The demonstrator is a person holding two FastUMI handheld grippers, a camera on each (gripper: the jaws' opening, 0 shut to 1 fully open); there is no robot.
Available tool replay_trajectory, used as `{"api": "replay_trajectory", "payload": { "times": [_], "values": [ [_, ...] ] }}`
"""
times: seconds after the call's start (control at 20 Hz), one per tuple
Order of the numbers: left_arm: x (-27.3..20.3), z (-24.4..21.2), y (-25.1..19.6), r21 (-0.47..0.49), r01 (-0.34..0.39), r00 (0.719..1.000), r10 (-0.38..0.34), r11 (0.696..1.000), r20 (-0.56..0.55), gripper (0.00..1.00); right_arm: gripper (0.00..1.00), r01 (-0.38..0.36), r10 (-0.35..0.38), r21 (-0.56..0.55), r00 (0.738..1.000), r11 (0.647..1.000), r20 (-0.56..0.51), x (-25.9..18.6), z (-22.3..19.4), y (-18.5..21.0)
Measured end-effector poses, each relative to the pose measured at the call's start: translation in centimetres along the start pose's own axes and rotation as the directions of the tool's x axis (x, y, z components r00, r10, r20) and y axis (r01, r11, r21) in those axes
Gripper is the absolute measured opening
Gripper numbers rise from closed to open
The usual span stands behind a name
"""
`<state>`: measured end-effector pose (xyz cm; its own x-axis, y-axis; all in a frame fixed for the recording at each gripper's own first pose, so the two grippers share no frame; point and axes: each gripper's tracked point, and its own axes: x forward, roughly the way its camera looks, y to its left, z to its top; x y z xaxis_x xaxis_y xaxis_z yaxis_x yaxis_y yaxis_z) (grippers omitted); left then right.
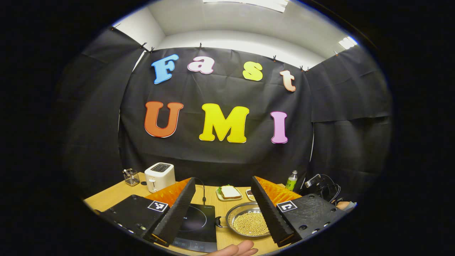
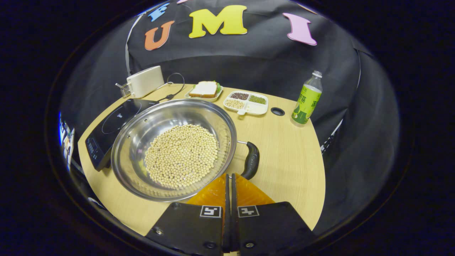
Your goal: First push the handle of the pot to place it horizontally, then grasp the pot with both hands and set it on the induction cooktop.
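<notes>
A steel pot (image 2: 142, 135) filled with pale beans stands on the wooden table, right of the black induction cooktop (image 2: 113, 122). Its black handle (image 2: 251, 160) sticks out on the pot's right side and curves toward me. My right gripper (image 2: 229, 175) is shut with nothing in it, its tips by the pot's near rim, just left of the handle's near end; I cannot tell whether they touch. My left gripper (image 1: 223, 179) is held open above the near table edge. Between its fingers I see the cooktop (image 1: 195, 222) and the pot (image 1: 249, 222).
At the back stand a white toaster (image 2: 145, 81), a sandwich on a plate (image 2: 204, 89), a divided dish of grains (image 2: 246, 101) and a green bottle (image 2: 307, 99). A cable hole (image 2: 277, 111) is in the tabletop. A hand (image 1: 234, 249) shows at the near edge.
</notes>
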<state>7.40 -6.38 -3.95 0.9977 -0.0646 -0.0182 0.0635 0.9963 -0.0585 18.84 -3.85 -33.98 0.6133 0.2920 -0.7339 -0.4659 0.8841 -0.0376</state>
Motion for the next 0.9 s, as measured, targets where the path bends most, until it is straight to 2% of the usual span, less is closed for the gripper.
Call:
{"api": "replay_trajectory", "payload": {
  "times": [0.25, 0.45, 0.5, 0.55, 0.6, 0.65, 0.7, 0.75, 0.8, 0.9],
  "values": [
    [1.1, -1.5, 0.6, -0.061, 0.008, 0.997, -0.012, 0.998, -0.072, 0.94, 0.04, 0.058, -0.06, 0.028, 0.997, 0.998, 0.056, -2.1, 1.2, -1.5],
    [2.6, -3.5, 0.8, -0.039, 0.0, 0.989, -0.006, 0.999, -0.15, 0.94, 0.04, 0.074, -0.081, 0.07, 0.991, 0.995, 0.11, -4.5, 2.5, -2.4],
    [2.9, -4.6, 0.7, -0.037, -0.006, 0.981, -0.001, 0.999, -0.192, 0.94, 0.11, 0.092, -0.1, 0.078, 0.988, 0.993, 0.114, -5.0, 2.5, -2.9],
    [3.2, -5.9, 0.6, -0.036, -0.004, 0.974, -0.004, 0.999, -0.228, 0.94, 0.13, 0.106, -0.116, 0.078, 0.985, 0.991, 0.126, -5.6, 2.9, -3.1],
    [3.7, -6.9, 0.0, -0.047, 0.012, 0.966, -0.024, 0.999, -0.258, 0.94, 0.21, 0.114, -0.125, 0.086, 0.982, 0.99, 0.14, -6.3, 3.3, -3.1],
    [4.1, -7.9, -0.6, -0.058, 0.022, 0.957, -0.038, 0.998, -0.289, 0.94, 0.24, 0.112, -0.126, 0.095, 0.981, 0.989, 0.148, -6.8, 3.7, -3.0],
    [4.4, -8.8, -0.9, -0.066, 0.03, 0.946, -0.049, 0.997, -0.319, 0.94, 0.42, 0.11, -0.125, 0.103, 0.981, 0.989, 0.151, -7.1, 4.0, -2.9],
    [4.9, -9.6, -1.1, -0.073, 0.027, 0.936, -0.051, 0.997, -0.348, 0.95, 0.49, 0.097, -0.113, 0.105, 0.981, 0.99, 0.157, -7.4, 4.3, -2.5],
    [5.3, -10.3, -1.1, -0.081, 0.024, 0.928, -0.053, 0.996, -0.37, 0.95, 0.64, 0.089, -0.106, 0.103, 0.98, 0.991, 0.168, -7.5, 4.9, -2.4],
    [6.5, -11.6, -1.5, -0.09, 0.031, 0.913, -0.065, 0.995, -0.404, 0.95, 0.78, 0.086, -0.103, 0.104, 0.98, 0.991, 0.171, -7.4, 5.4, -2.5]
  ]
}}
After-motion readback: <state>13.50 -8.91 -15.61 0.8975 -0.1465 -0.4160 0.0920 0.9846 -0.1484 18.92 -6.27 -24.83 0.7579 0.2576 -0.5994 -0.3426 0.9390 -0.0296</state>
